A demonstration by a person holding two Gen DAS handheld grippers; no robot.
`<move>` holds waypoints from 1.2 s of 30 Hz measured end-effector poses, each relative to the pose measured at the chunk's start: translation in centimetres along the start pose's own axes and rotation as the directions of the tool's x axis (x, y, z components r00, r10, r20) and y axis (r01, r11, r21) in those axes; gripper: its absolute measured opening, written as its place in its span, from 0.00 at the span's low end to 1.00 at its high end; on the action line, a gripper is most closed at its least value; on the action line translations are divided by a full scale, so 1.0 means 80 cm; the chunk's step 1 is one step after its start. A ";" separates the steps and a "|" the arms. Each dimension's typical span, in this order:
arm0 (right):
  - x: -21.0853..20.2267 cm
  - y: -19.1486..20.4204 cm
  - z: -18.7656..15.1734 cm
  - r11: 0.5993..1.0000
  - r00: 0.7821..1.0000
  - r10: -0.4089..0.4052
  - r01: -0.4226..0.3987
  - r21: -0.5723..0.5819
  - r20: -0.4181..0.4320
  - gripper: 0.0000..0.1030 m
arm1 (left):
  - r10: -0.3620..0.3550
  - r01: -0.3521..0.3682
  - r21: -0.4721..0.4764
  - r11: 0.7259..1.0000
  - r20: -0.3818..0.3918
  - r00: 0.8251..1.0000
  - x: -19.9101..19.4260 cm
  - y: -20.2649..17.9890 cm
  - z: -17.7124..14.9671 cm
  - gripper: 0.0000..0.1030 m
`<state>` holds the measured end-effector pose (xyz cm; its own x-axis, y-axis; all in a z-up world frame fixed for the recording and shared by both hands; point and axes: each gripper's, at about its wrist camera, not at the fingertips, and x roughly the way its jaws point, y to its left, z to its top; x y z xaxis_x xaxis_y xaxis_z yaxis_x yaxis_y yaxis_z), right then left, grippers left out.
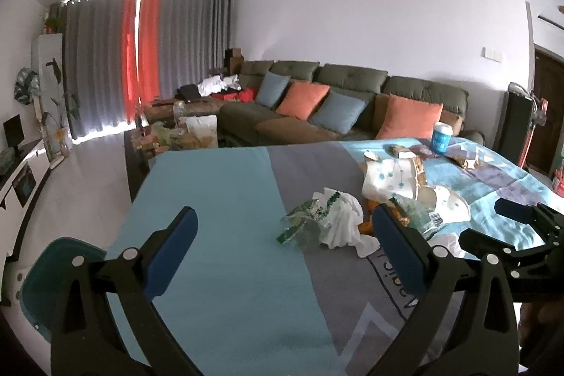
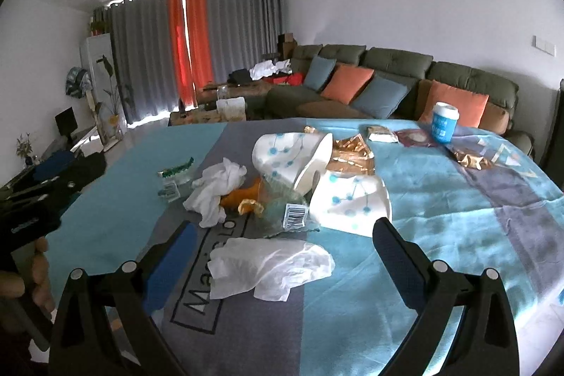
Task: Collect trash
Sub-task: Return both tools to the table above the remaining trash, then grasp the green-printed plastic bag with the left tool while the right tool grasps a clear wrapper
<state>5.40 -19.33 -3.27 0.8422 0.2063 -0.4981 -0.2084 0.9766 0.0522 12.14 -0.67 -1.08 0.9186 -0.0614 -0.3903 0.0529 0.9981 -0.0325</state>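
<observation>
Behind the table [image 2: 440,199] with its blue-and-grey cloth runs a green sofa [image 2: 405,66]. Trash sits mid-table — crumpled tissues, peel, wrappers, patterned paper bags. Nearest is a white tissue [image 2: 271,266], probably feather-light, soft and easily crushed; pinching its bunched middle looks best. It lies directly ahead of the right hand-held gripper [image 2: 282,235], between its spread, empty fingers. The left hand-held gripper [image 1: 285,228] — also released, holding nothing — faces another tissue wad [image 1: 342,217] just beyond its tips.
</observation>
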 end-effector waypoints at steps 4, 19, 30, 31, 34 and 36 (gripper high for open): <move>0.007 0.000 0.005 1.000 1.000 -0.012 0.012 -0.007 -0.003 0.93 | -0.022 0.023 0.013 1.000 -0.020 1.000 0.026 -0.007 0.001 0.95; 0.070 0.011 0.027 0.997 0.994 0.006 -0.015 -0.081 -0.106 0.61 | -0.075 0.078 0.016 0.997 -0.173 0.982 0.115 -0.016 -0.002 0.95; 0.090 0.015 0.025 0.989 0.983 0.019 -0.045 -0.143 -0.184 0.45 | -0.133 0.127 -0.041 0.991 -0.352 0.927 0.175 -0.013 -0.016 0.95; 0.090 0.015 0.023 0.988 0.981 0.019 -0.048 -0.148 -0.194 0.44 | -0.138 0.131 -0.044 0.990 -0.360 0.923 0.177 -0.013 -0.017 0.95; 0.091 0.013 0.017 0.987 0.978 0.005 -0.039 -0.156 -0.209 0.43 | -0.141 0.131 -0.050 0.990 -0.377 0.916 0.184 -0.012 -0.019 0.95; 0.094 0.009 0.016 0.989 0.976 0.002 -0.035 -0.147 -0.219 0.43 | -0.144 0.135 -0.051 0.990 -0.393 0.908 0.189 -0.012 -0.021 0.94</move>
<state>12.19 -16.97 -5.88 0.7123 0.1900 -0.6757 -0.3083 0.9495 -0.0579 25.31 -2.55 -8.49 0.6728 -0.2034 -0.7113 0.1567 0.9788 -0.1318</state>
